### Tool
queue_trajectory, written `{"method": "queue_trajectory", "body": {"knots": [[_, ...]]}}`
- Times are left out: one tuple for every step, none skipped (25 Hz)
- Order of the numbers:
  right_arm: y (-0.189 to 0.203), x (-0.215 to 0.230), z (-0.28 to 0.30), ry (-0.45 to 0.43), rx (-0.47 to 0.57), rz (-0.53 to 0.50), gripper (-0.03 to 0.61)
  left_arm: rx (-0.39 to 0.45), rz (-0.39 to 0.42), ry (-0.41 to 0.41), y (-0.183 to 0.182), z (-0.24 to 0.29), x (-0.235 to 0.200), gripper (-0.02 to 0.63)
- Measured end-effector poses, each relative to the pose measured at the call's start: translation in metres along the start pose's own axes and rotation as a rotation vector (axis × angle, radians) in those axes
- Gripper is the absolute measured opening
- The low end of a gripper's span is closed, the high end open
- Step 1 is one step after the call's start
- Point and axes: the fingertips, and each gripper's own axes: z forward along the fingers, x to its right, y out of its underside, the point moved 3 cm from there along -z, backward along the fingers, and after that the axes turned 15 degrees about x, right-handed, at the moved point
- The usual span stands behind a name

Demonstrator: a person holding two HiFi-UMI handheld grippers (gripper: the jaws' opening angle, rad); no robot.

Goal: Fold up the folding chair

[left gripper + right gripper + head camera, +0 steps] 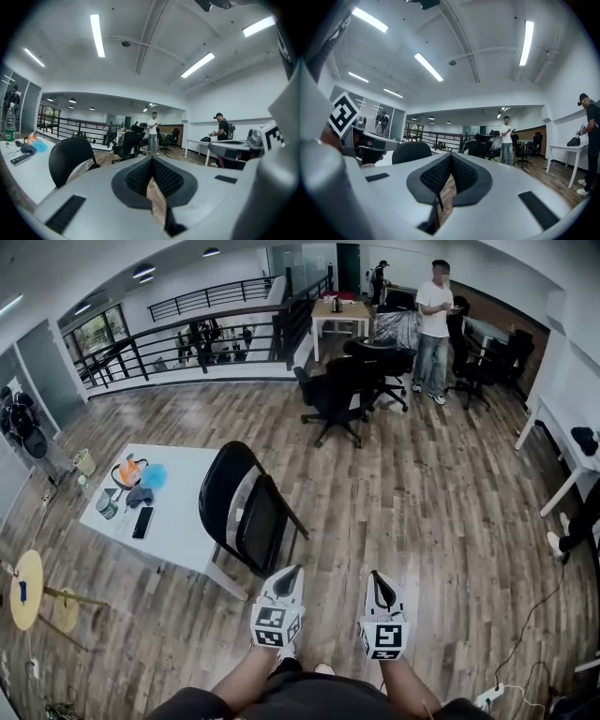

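Observation:
The black folding chair [246, 507] stands unfolded on the wood floor, against the near right corner of a white table [183, 521]. My left gripper [292, 571] is shut and empty, just short of the chair's front right side. My right gripper [378, 577] is shut and empty too, further right and apart from the chair. In the left gripper view the chair's back [70, 157] rises at the left beyond the shut left gripper [151, 161]. In the right gripper view the chair's back [410, 152] shows left of the shut right gripper [451, 157].
The table carries a phone [142, 521], an orange thing [129, 471] and small items. Black office chairs [337, 395] stand further back near a standing person [433, 329]. A railing [187, 343] runs along the far left. A white desk [572, 451] is at the right, a yellow round stool [26, 589] at the left.

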Motion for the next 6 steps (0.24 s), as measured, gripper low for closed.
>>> {"method": "queue_trajectory", "body": {"knots": [[0.0005,-0.0013,0.0020,0.001,0.002,0.001,0.014,-0.003,0.002,0.000,0.0012,0.0001,-0.0020,0.006],[0.0011,-0.0018,0.0034,0.005,0.003,0.001,0.014,-0.006,0.006,0.001,0.0025,0.0007,-0.0033,0.006],[0.0017,-0.0015,0.0045,0.010,0.003,0.001,0.014,-0.009,0.009,0.005,0.0037,0.0018,-0.0040,0.006],[0.0022,-0.0006,0.0057,0.015,0.002,0.000,0.014,-0.011,0.011,0.009,0.0046,0.0032,-0.0043,0.006],[0.0027,0.0004,0.0069,0.020,0.002,-0.001,0.014,-0.012,0.012,0.013,0.0054,0.0049,-0.0045,0.006],[0.0032,0.0015,0.0082,0.025,0.001,-0.002,0.014,-0.013,0.013,0.018,0.0061,0.0066,-0.0047,0.006]]}}
